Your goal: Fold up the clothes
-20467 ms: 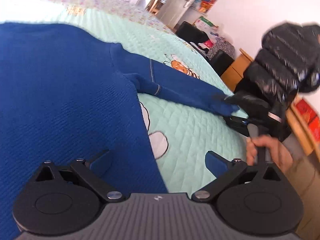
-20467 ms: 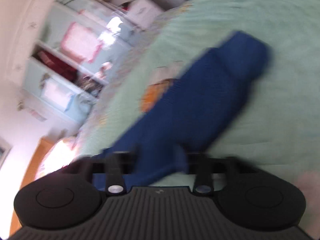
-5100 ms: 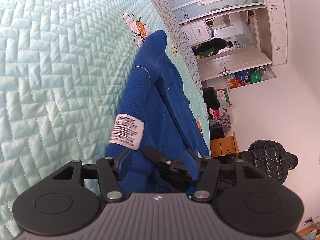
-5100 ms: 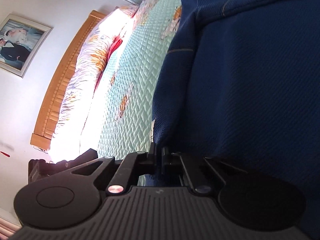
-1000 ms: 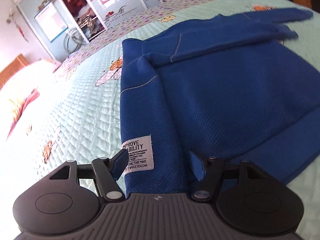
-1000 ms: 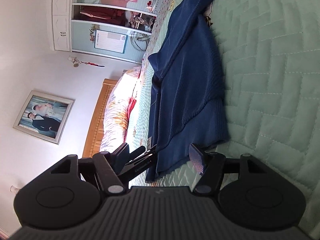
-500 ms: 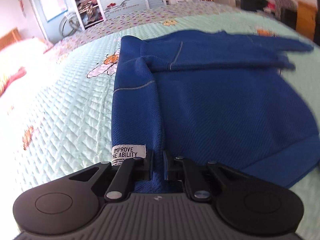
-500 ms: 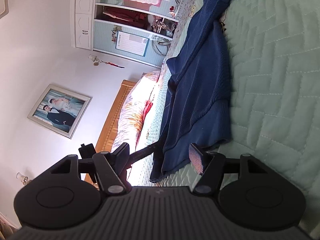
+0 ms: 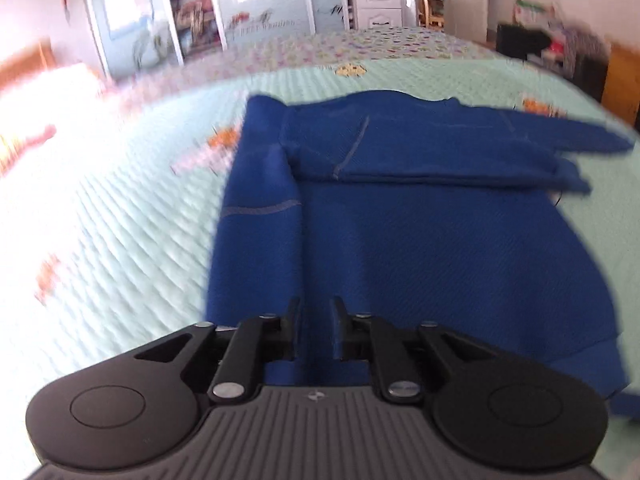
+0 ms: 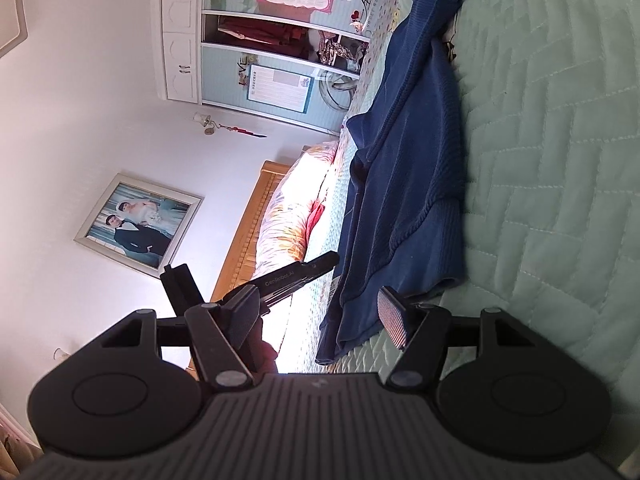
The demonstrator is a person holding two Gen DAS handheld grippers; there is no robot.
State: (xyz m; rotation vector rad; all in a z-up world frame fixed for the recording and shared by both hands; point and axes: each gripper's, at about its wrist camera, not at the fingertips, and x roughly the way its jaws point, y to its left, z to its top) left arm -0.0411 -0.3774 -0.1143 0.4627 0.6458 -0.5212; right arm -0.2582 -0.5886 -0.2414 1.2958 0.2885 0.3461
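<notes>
Hovering over the near hem, the left gripper [image 9: 314, 330] has its jaws opening, a narrow gap between them with blue cloth seen through it; whether the pads actually press the fabric I cannot tell (motion blur there). The right gripper [image 10: 320, 316] stands wide and released, nothing between its fingers, its view rolled sideways and level beside the hem corner, with the other tool visible past its left finger.

The blue sweater [image 9: 420, 232] lies flat on the mint quilted bedspread [image 9: 104, 240], toward the near edge of the bed. Its long axis runs from the hem at the near edge away to the collar end, pointing at the far wardrobe [image 9: 208, 12]. One side is already folded inward as a long strip along the sweater's left edge; a sleeve [image 9: 480, 160] lies crosswise over the chest, its cuff reaching toward the bed's right edge.

Judgement: the step in hand looks like taking the hem to fold the body lengthwise, hem toward collar. To do it well:
- bite both layers of the folded strip, not just the top one
- take the opposite hem corner with the right tool, level with the left
- lift evenly, so the crossed sleeve stays put
</notes>
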